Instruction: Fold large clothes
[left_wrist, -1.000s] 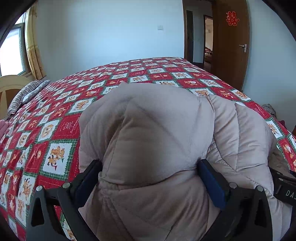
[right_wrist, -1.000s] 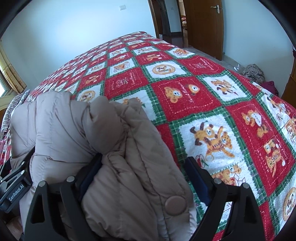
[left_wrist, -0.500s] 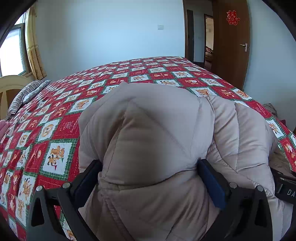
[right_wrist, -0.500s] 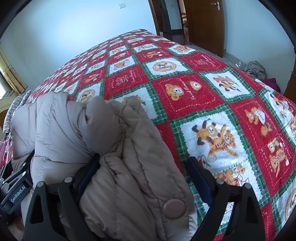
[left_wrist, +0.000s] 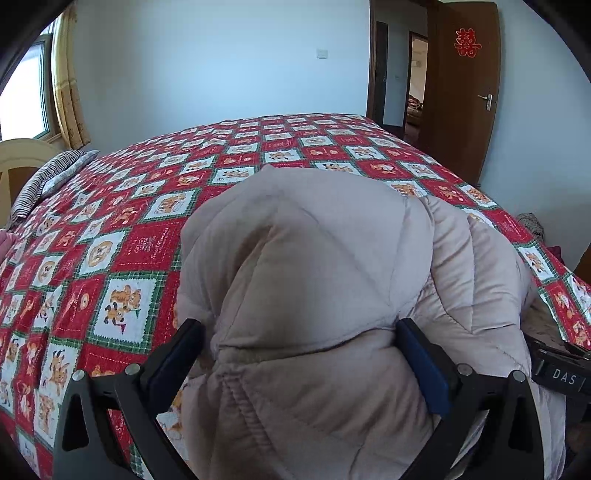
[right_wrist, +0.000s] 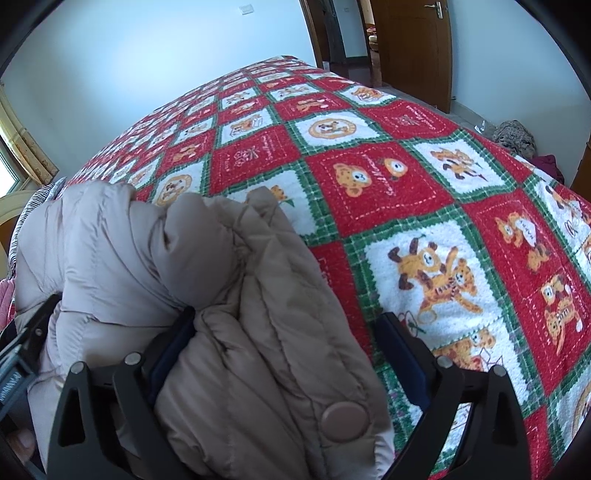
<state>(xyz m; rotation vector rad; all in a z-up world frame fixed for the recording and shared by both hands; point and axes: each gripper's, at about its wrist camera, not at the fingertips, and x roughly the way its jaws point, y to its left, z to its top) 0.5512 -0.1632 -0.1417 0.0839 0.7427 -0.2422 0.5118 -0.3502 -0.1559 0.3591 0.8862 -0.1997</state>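
Note:
A beige quilted puffer jacket (left_wrist: 314, 240) lies bunched and folded on the near part of a bed. My left gripper (left_wrist: 299, 328) stands wide around one fold: the right pad touches the cloth and a thin dark gap shows at the left pad. In the right wrist view the jacket (right_wrist: 129, 251) bulges between the fingers of my right gripper (right_wrist: 286, 317), whose jaws are opening. Its left pad lies against the cloth and its right pad stands clear over the bedspread. A round snap button (right_wrist: 345, 419) shows on the near edge.
The bed carries a red, green and white patchwork bedspread (left_wrist: 147, 206) with bear prints, bare beyond the jacket. A striped pillow (left_wrist: 48, 173) and a window are at the left. A brown door (left_wrist: 465, 92) and a heap of clothes on the floor (right_wrist: 515, 134) are at the right.
My right gripper's jaws have widened a little and its right pad now stands farther from the jacket. The left wrist view is nearly the same.

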